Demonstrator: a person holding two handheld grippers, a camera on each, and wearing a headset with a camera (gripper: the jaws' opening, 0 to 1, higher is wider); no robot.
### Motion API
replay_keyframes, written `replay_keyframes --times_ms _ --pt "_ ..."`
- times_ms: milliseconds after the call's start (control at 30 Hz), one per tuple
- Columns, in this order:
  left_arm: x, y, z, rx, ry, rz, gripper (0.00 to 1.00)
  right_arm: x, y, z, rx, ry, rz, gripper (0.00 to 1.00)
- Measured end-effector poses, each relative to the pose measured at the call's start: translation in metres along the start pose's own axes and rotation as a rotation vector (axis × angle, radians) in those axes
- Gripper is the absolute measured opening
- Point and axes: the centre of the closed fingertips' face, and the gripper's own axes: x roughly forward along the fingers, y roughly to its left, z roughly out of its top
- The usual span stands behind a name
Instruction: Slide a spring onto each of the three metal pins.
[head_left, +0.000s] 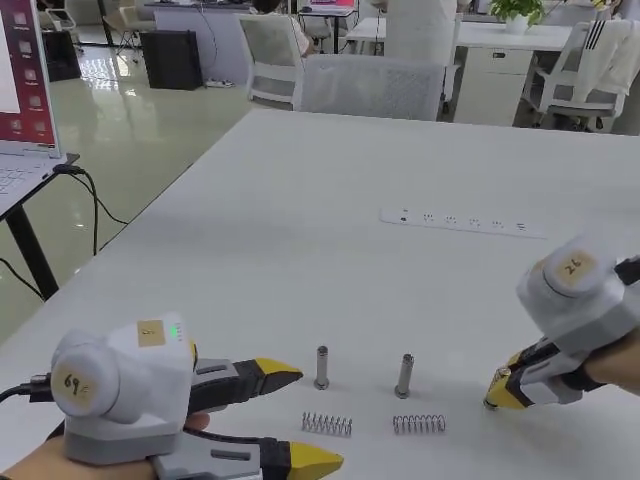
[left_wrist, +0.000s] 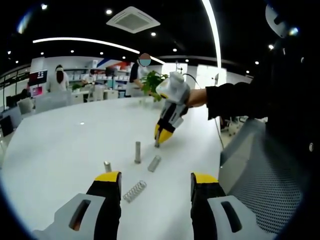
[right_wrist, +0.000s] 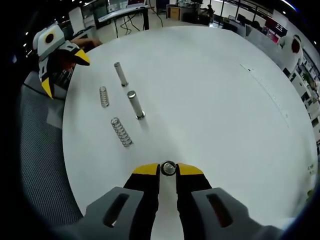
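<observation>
1. Surface (head_left: 350, 200): white, broad, carrying all items below.
2. Left gripper (left_wrist: 156, 178): yellow-tipped, jaws wide apart, nothing between them; low over the near edge of the surface, pointing toward the pins.
3. Right gripper (head_left: 497, 392): yellow-tipped, jaws clamped on the head of the third pin (right_wrist: 168, 168), tips down at the surface, to the right of the other items.
4. Power strip (head_left: 462, 222): white, flat, farther back on the surface.
5. Left pin (head_left: 321, 367) and middle pin (head_left: 404, 375): metal, standing upright side by side and apart, both bare.
6. First spring (head_left: 327, 424) and second spring (head_left: 419, 424): lying flat on the surface, one just nearer than each upright pin, touching neither.
</observation>
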Motion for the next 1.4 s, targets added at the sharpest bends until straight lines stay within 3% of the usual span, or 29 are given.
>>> replay_keyframes --times_ms 433,633,933,1400 --pt "0.001 0.0 0.0 0.0 0.003 -0.003 0.5 -0.001 0.002 0.0 -0.056 0.018 -0.008 0.3" --pt "0.001 -0.001 -0.001 0.002 0.006 -0.006 0.5 -0.007 0.005 0.01 -0.115 0.004 -0.021 0.37" --pt "0.001 -0.001 0.0 0.005 0.006 -0.007 0.5 -0.012 0.022 0.028 -0.203 -0.008 0.005 0.36" --pt "0.002 -0.002 0.0 0.012 0.009 -0.011 0.49 0.001 0.052 0.034 -0.286 0.029 0.084 0.26"
